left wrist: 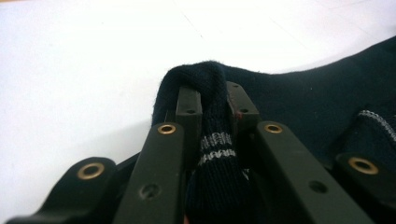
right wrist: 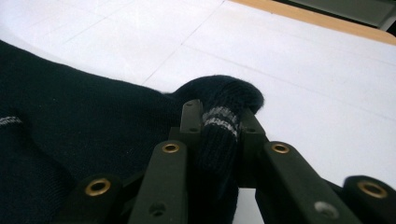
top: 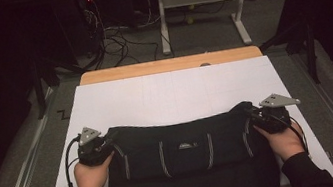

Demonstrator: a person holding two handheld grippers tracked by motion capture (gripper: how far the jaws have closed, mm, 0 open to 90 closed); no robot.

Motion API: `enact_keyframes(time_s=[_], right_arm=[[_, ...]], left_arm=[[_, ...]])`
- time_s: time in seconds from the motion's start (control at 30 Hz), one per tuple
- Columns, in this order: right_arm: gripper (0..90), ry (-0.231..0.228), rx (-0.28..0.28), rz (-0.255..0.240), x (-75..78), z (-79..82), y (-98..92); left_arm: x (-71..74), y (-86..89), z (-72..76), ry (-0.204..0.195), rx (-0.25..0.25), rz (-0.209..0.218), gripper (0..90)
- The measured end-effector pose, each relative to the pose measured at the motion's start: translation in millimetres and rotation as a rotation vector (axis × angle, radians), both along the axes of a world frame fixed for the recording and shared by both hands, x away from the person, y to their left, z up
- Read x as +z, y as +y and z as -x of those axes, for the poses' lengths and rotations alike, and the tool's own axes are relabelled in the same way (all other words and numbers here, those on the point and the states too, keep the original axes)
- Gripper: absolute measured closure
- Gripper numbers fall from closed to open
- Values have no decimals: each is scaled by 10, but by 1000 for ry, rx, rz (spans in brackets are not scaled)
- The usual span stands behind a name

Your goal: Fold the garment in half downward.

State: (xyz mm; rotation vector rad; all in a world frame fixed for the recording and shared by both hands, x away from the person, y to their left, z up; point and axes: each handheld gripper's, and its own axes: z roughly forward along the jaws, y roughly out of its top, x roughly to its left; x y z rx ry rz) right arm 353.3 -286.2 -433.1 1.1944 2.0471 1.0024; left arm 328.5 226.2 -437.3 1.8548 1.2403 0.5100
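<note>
Dark knit garment (top: 184,151) lies across near edge of desk (top: 175,97), long axis left-right. My left gripper (left wrist: 212,100) and right gripper (right wrist: 219,114) each clamped on one end, equally near.

The knitted garment (top: 184,151) is dark navy with thin pale grey stripes, the table covering (top: 175,97) is white over a light wood table edge (top: 170,65), and the gripper links (left wrist: 159,172) are black with brass-coloured rivets (left wrist: 166,129).

The dark garment's (top: 184,156) near edge is cut off by the frame.
</note>
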Motion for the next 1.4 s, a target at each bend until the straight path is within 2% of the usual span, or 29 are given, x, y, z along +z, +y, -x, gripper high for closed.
enact_keyframes(time_s=[0.1,0.2,0.27,0.3,0.37,0.47,0.5,0.53,0.57,0.6,0.63,0.67,0.7,0.73,0.8,0.87,1.03,1.17,1.23,1.3,1.37,1.4], right_arm=[[786,1,-4,8,15,-62,6],[785,9,-2,11,10,-86,7],[785,18,-2,18,-18,-82,7],[785,16,1,24,-36,-82,3],[785,21,-3,31,-68,-91,-4],[784,32,-5,29,-85,-107,-1],[783,30,-3,32,-86,-103,3],[783,27,2,34,-88,-95,8],[783,26,7,36,-101,-73,9],[783,26,7,36,-101,-73,9],[782,27,7,35,-112,-64,5],[781,24,12,38,-126,-61,-4],[781,30,11,38,-139,-57,-9],[780,33,8,37,-152,-49,-14],[779,35,10,35,-174,-39,-29],[778,38,11,31,-185,-25,-40],[778,39,8,10,-229,16,-54],[778,39,5,1,-236,28,-61],[779,28,7,2,-226,33,-59],[784,21,7,-11,-197,37,-61],[788,19,11,-16,-154,30,-71],[790,17,8,-16,-131,25,-73]], left_arm=[[-1,-19,-51,13,-2,-13,750],[-90,-11,-71,86,-25,9,741],[-176,7,-31,77,-14,-29,741],[-216,27,-19,72,-6,-35,743],[-271,64,-26,80,2,-19,747],[-294,55,-51,112,8,-9,739],[-298,47,-57,133,16,-16,702],[-307,35,-57,147,26,-29,614],[-323,24,-52,159,34,-50,403],[-343,12,-47,164,49,-87,403],[-365,4,-45,166,72,-138,329],[-392,4,-50,171,90,-162,267],[-412,22,-56,179,99,-139,225],[-424,37,-67,199,99,-102,220],[-426,24,-55,198,75,-91,244],[-418,-3,-30,191,31,-87,400],[-425,-48,0,197,-4,-51,660],[-444,-37,23,176,-15,-31,721],[-427,-46,27,156,-22,-60,734],[-369,-59,27,111,-15,-83,737],[-286,-53,7,80,-6,-61,739],[-241,-55,-7,63,7,-69,740]])
